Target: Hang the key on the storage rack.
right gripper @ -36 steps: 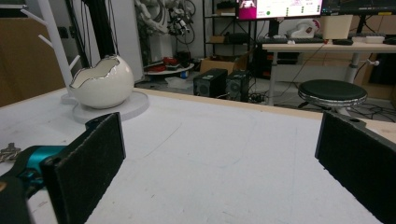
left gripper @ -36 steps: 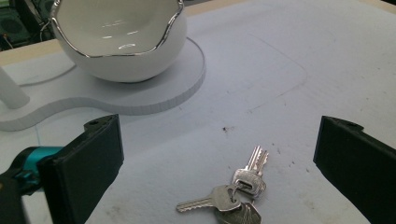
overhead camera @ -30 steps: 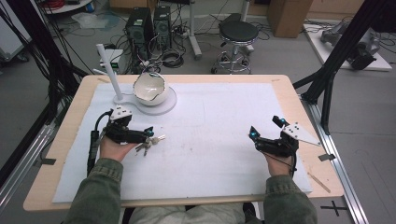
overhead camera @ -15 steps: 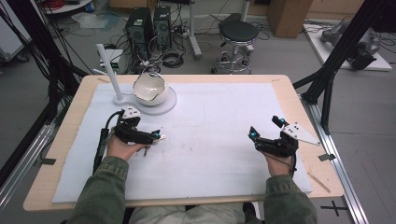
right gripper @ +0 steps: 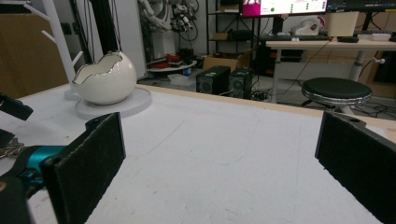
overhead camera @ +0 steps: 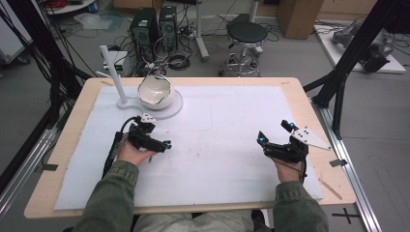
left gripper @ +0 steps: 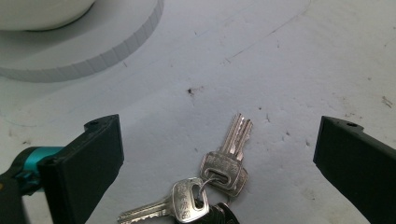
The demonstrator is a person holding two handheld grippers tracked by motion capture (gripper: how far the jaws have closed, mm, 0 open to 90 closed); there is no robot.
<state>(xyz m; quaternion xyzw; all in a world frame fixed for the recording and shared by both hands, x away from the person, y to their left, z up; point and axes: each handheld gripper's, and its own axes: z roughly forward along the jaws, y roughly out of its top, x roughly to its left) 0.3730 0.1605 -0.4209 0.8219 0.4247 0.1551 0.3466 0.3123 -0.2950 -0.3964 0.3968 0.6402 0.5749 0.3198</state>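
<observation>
Keys (left gripper: 215,186) on a ring are seen lying on the white mat (left gripper: 289,70) between the wide-parted jaws of the left gripper (left gripper: 219,154), untouched, right gripper (right gripper: 219,163) likewise spread wide, nothing held, egg-shaped bowl (right gripper: 104,78) beyond it.

Your keys (left gripper: 210,189): silver bunch on one ring, lying flat on the white worktop (left gripper: 289,60), blades fanned toward 1 and 8 o'clock.
</observation>
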